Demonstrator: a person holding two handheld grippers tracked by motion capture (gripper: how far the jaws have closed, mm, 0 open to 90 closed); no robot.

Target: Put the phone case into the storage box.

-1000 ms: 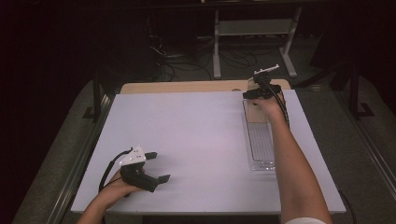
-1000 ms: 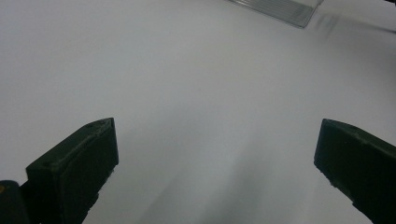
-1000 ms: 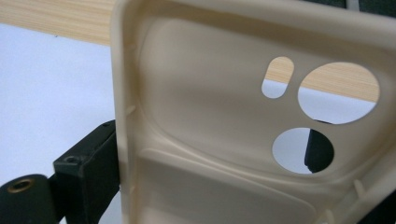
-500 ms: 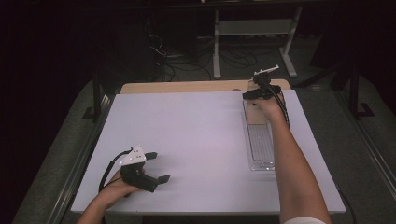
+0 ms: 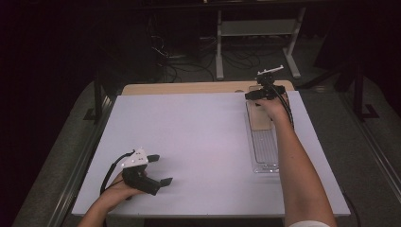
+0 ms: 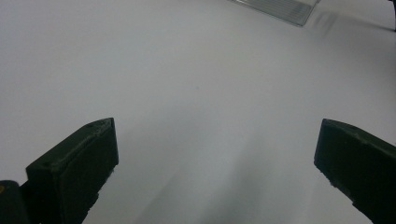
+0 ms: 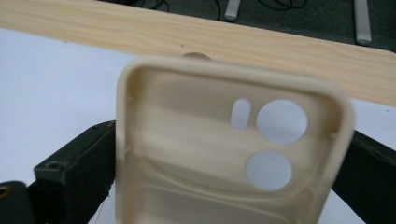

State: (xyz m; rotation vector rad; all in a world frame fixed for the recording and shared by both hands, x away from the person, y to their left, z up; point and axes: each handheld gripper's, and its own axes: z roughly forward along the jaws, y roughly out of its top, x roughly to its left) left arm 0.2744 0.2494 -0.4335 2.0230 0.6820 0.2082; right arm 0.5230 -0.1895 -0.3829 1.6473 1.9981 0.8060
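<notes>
A beige phone case with round camera holes stands between the jaws of my right gripper, and both black jaws press against its sides. From above, the case lies over the far end of a clear tray, with the right gripper at its far end near the table's back edge. My left gripper rests open at the front left of the white table. The left gripper has only bare white surface between its wide-apart jaws.
A strip of light wood runs along the back edge of the white table. Behind it are a dark floor, cables and metal stand legs. A corner of the clear tray shows far ahead of the left gripper.
</notes>
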